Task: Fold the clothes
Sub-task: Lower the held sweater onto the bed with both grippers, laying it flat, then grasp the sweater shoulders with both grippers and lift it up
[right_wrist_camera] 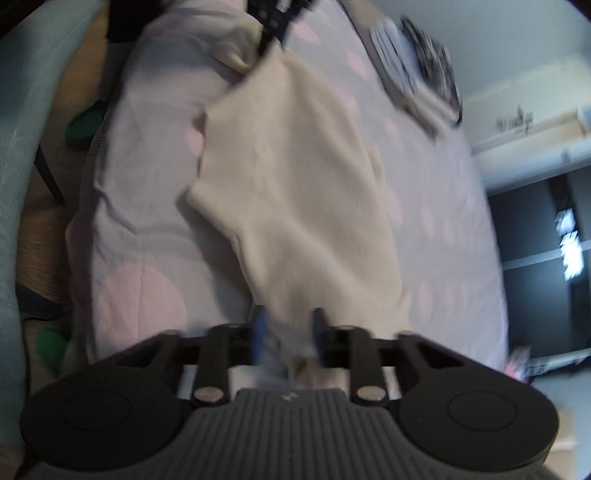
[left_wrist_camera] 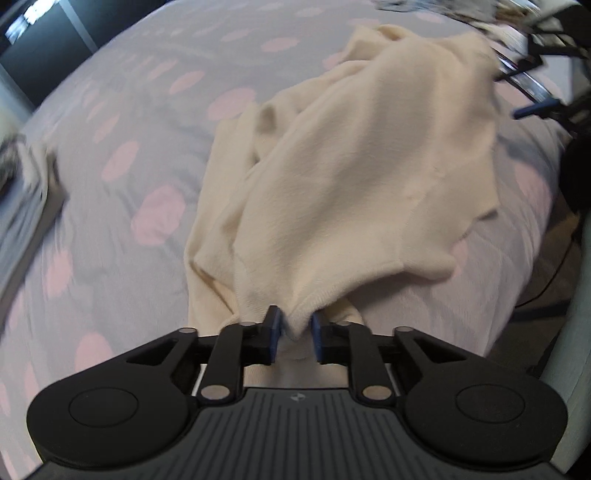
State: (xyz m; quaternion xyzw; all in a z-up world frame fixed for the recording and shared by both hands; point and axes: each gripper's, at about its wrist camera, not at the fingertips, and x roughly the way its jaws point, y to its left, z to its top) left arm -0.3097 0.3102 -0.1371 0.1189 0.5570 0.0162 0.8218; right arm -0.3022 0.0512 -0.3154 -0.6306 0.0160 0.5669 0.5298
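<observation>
A cream garment [left_wrist_camera: 354, 177] lies rumpled and partly doubled over on a grey bedspread with pink dots [left_wrist_camera: 122, 122]. My left gripper [left_wrist_camera: 296, 334] stands at its near edge; a pinch of the hem sits between the blue pads [left_wrist_camera: 275, 332], which stand apart and do not press it. In the right wrist view, which is blurred, the same garment [right_wrist_camera: 295, 192] stretches away from my right gripper [right_wrist_camera: 287, 338]. Its jaws are apart too, with cream cloth loose between them. The other gripper shows dark at the garment's far end [right_wrist_camera: 273, 26].
Folded grey and patterned clothes [right_wrist_camera: 413, 70] lie on the bed beyond the garment. A second stack [left_wrist_camera: 26, 184] sits at the left in the left wrist view. The bed's edge drops to a wooden floor [right_wrist_camera: 40, 229], with a pale blue seat [right_wrist_camera: 22, 110] beside it.
</observation>
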